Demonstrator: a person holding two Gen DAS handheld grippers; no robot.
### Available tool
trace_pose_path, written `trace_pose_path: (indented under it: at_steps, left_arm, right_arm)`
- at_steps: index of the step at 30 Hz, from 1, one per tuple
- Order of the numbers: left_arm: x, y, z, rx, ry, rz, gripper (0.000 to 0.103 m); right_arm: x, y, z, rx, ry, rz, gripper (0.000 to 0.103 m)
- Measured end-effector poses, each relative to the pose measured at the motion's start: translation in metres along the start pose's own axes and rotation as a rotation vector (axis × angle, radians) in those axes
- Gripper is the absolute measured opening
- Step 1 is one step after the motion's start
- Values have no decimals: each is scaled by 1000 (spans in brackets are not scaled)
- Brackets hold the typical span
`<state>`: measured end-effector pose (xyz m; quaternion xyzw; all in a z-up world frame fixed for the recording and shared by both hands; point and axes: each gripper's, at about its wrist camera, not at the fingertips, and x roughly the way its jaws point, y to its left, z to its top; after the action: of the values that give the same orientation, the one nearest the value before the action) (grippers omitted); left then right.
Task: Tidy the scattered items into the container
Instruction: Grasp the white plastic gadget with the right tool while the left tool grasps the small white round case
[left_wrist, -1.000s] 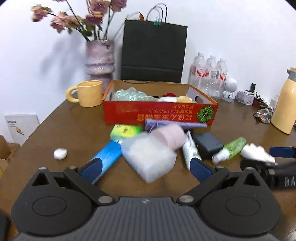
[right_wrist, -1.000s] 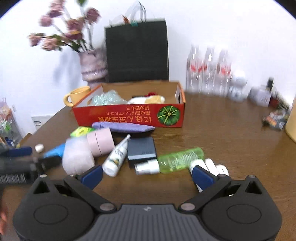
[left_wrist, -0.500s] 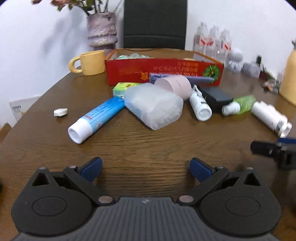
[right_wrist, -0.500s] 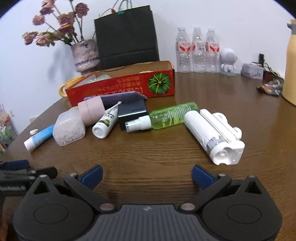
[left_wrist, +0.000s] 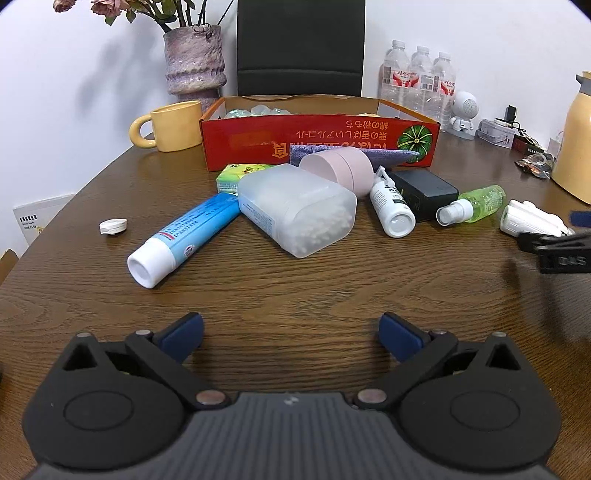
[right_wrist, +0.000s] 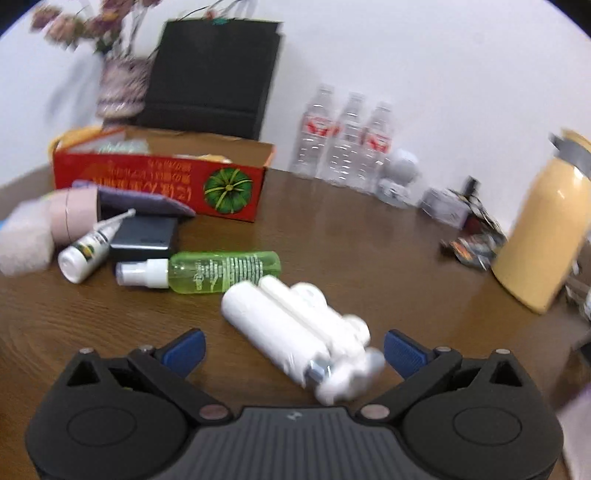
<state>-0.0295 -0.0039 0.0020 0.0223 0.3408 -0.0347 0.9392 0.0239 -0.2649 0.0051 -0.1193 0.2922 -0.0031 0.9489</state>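
A red cardboard box (left_wrist: 317, 138) (right_wrist: 159, 182) stands at the back of the wooden table with a few things in it. In front of it lie a blue toothpaste tube (left_wrist: 184, 236), a frosted tub of cotton swabs (left_wrist: 299, 208), a pink jar (left_wrist: 341, 168), a small white bottle (left_wrist: 393, 208) (right_wrist: 86, 253), a black box (left_wrist: 424, 192), a green spray bottle (left_wrist: 476, 203) (right_wrist: 207, 271) and a white tube bundle (left_wrist: 532, 221) (right_wrist: 295, 328). My left gripper (left_wrist: 291, 334) is open over bare wood, short of the pile. My right gripper (right_wrist: 293, 347) is open, its fingers either side of the white bundle's near end.
A yellow mug (left_wrist: 173, 125), a vase of flowers (left_wrist: 194, 62), a black paper bag (left_wrist: 299, 48), three water bottles (left_wrist: 419, 79), a small white figure (left_wrist: 463, 112) and a yellow flask (right_wrist: 546, 229) stand around the back and right. A white cap (left_wrist: 112, 226) lies left.
Both grippers drew back from the pile. In the last half second the right one swung right and moved onto the white bundle, which now lies between its fingers; the left barely moved.
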Motion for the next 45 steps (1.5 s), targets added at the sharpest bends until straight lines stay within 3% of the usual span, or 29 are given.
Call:
trace_pose_path:
  at_steps: [4, 7, 9, 13, 17, 19, 20, 21, 24, 32, 38, 40, 45]
  left_arm:
    - [-7, 21, 5, 99, -22, -84, 103]
    - [-11, 58, 27, 86, -85, 35, 103]
    - [-9, 87, 45, 48, -129, 112, 103]
    - [22, 148, 80, -151, -73, 79, 103]
    - [62, 163, 92, -191, 27, 106, 103]
    - [80, 162, 92, -163, 83, 129, 101]
    - [85, 160, 90, -149, 99, 131, 93]
    - [90, 158, 89, -136, 115, 133, 93]
    - [91, 155, 82, -115, 102, 124, 85]
    - [71, 148, 64, -51, 40, 52, 28]
    - [55, 144, 60, -65, 24, 24, 27]
    - [38, 145, 63, -89, -23, 18, 27]
    - [-27, 114, 77, -58, -167, -116, 27]
  right_arm:
    - [18, -8, 7, 20, 15, 89, 103]
    - [15, -12, 6, 68, 14, 162, 101]
    - [15, -14, 5, 106, 14, 206, 91]
    - [8, -15, 4, 131, -14, 251, 79]
    - [5, -17, 4, 138, -20, 269, 80]
    - [3, -17, 4, 142, -23, 278, 80]
    - [3, -17, 4, 144, -24, 282, 80]
    - [2, -18, 3, 146, -24, 283, 80]
    - [2, -19, 2, 151, -24, 286, 80]
    - [0, -17, 2, 141, -24, 279, 81]
    - [-1, -17, 1, 145, -27, 283, 80]
    - [-1, -18, 1, 148, -28, 286, 80]
    - [-2, -18, 1, 150, -29, 291, 80]
